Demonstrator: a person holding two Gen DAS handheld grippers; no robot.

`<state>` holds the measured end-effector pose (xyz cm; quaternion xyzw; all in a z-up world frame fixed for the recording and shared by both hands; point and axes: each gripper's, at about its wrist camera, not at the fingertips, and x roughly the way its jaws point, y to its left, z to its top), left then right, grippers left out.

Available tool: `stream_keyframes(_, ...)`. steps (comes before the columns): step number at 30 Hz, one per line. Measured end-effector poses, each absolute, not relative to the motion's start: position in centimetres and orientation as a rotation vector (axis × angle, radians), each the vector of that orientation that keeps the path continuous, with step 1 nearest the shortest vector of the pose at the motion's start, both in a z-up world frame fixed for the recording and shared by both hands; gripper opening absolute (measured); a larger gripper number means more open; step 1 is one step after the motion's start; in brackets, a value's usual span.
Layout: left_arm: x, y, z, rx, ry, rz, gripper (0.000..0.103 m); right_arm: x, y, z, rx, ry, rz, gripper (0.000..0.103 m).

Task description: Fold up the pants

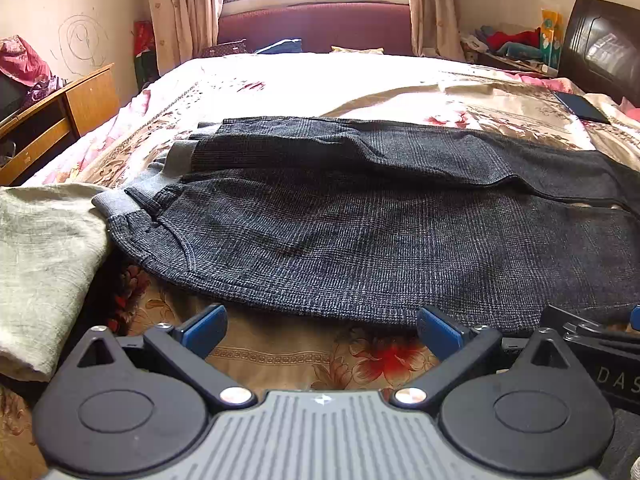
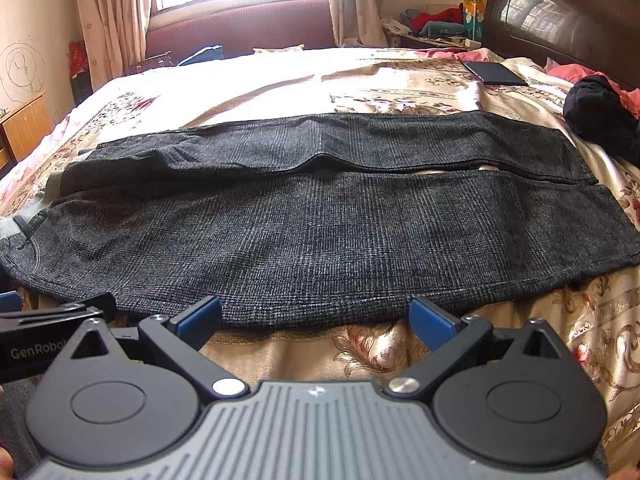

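Dark grey checked pants (image 1: 360, 232) lie flat across the bed, waistband with grey lining to the left, both legs running to the right side by side. They also fill the right wrist view (image 2: 320, 224). My left gripper (image 1: 320, 330) is open and empty, just short of the pants' near edge. My right gripper (image 2: 316, 320) is open and empty, its blue pads at the near edge of the near leg. The right gripper's body shows at the right edge of the left wrist view (image 1: 600, 344); the left gripper's body shows at the left of the right wrist view (image 2: 52, 328).
A floral bedspread (image 1: 320, 80) covers the bed. A pale green cloth (image 1: 44, 264) lies left of the waistband. A black garment (image 2: 600, 116) and a dark tablet (image 2: 494, 73) lie at the right near the headboard (image 2: 568, 20). A wooden desk (image 1: 60, 116) stands left.
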<state>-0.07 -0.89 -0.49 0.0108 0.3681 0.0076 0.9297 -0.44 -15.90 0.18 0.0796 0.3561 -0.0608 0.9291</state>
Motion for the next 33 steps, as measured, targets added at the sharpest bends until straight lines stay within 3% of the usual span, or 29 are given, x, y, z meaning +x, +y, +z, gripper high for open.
stream_keyframes(33, -0.19, -1.15, -0.37, 0.041, 0.752, 0.024, 0.103, -0.38, -15.96, -0.07, 0.168, 0.739, -0.121, 0.099)
